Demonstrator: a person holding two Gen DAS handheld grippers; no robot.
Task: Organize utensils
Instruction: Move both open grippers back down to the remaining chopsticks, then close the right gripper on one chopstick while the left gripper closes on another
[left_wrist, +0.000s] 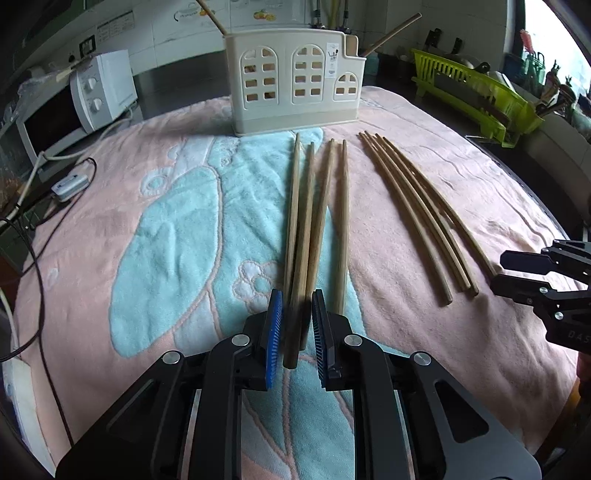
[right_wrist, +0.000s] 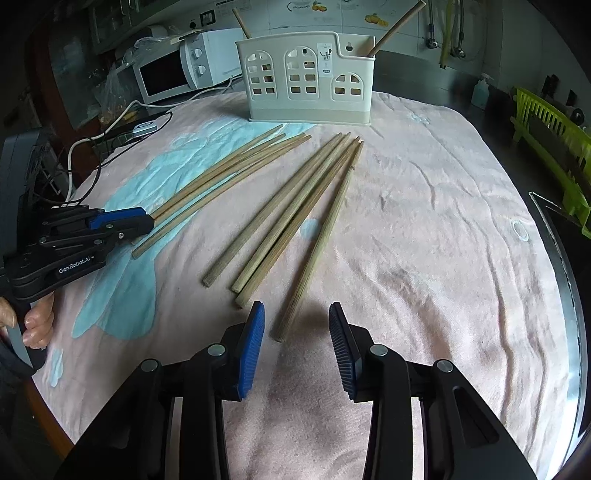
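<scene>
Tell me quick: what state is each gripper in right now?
Left gripper: closing around two light wooden chopsticks on the pink towel; firm grip cannot be told.
Right gripper: open, holding nothing.

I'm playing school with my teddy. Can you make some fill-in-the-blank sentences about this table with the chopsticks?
1. The chopsticks lie on a pink and blue ____.
2. The white holder has ____ more chopsticks poking out of its top.
3. The dish rack off to the side is bright ____.

Missing words: towel; two; green.
</scene>
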